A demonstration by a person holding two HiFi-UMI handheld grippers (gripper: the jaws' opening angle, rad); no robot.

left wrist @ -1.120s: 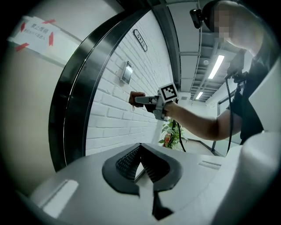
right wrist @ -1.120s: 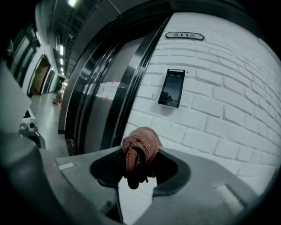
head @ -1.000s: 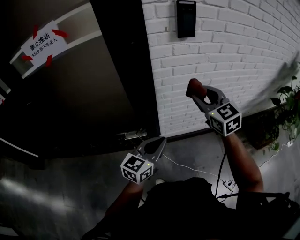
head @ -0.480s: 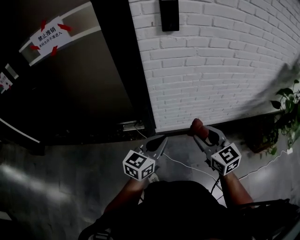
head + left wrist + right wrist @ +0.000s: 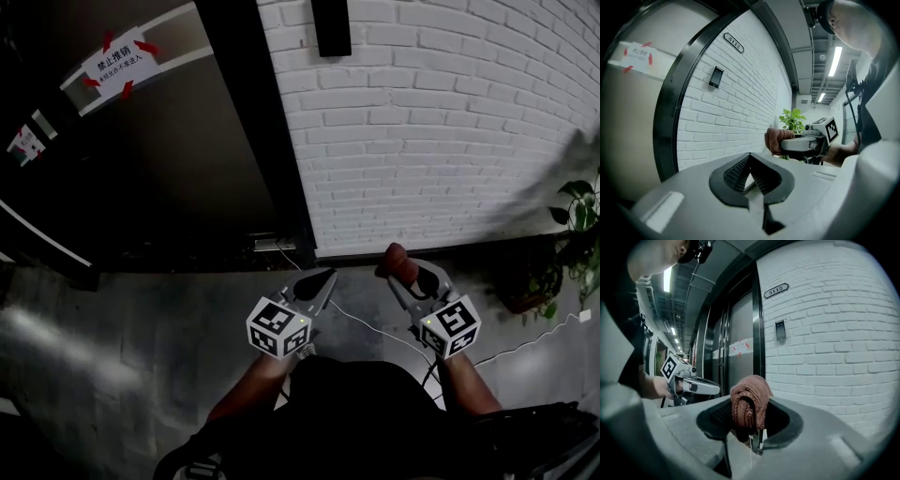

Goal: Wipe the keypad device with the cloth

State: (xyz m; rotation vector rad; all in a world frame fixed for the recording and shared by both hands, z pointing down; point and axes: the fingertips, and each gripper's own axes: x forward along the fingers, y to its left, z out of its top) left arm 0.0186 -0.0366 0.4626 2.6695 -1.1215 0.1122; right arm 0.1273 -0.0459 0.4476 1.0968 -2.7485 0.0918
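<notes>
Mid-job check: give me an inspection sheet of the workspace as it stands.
Surface: white brick wall, bare around the device.
Job's things: keypad device mounted high on the wall; reddish cloth nowhere near it.
Clutter: nothing seen.
Grippers: left gripper shut, empty; right gripper shut on cloth; both held low.
Cables: white cable across the floor.
Surroundings: dark door with taped notice; potted plant.
</notes>
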